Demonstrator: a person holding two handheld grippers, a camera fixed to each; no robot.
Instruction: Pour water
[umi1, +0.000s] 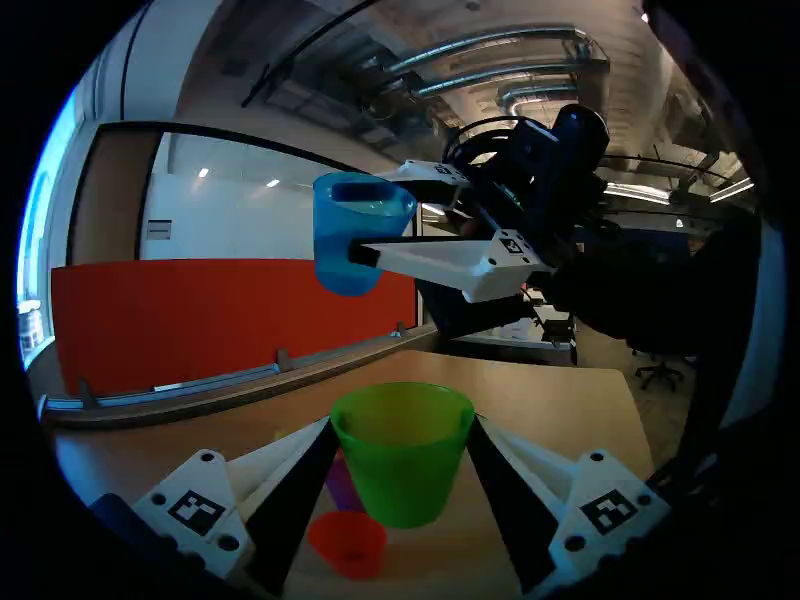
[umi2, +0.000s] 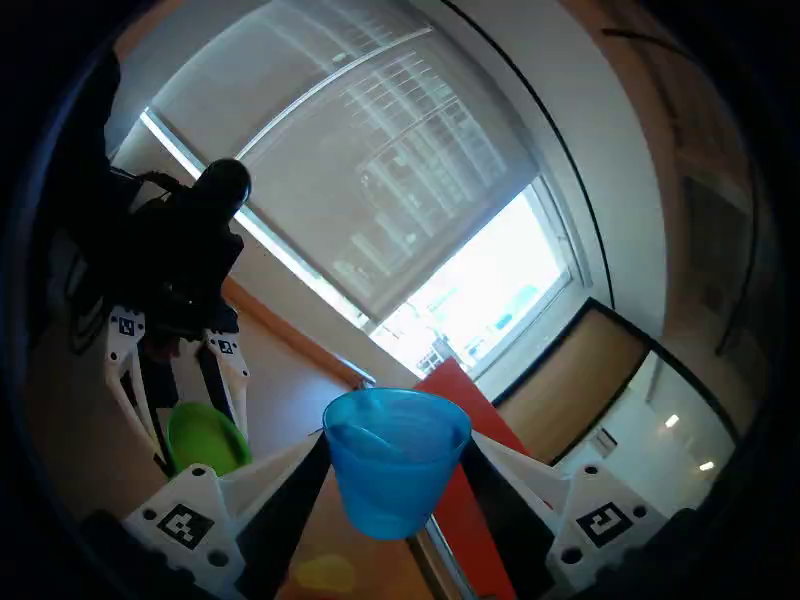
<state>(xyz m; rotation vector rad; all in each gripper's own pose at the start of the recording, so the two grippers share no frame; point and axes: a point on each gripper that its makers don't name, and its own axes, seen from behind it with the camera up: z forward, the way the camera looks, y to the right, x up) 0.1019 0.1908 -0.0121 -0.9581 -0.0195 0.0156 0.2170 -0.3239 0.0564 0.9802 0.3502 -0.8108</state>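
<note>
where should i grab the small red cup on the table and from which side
Across its side wall just under the rim, probably. The red cup stands upright on the table, mouth up, narrowing toward the base, so a grip near the wider top should hold. Come in level from the near side: a purple thing sits close behind it.

A translucent blue cup (umi1: 340, 225) hangs raised, above and beyond an upright green cup (umi1: 402, 465).
</note>
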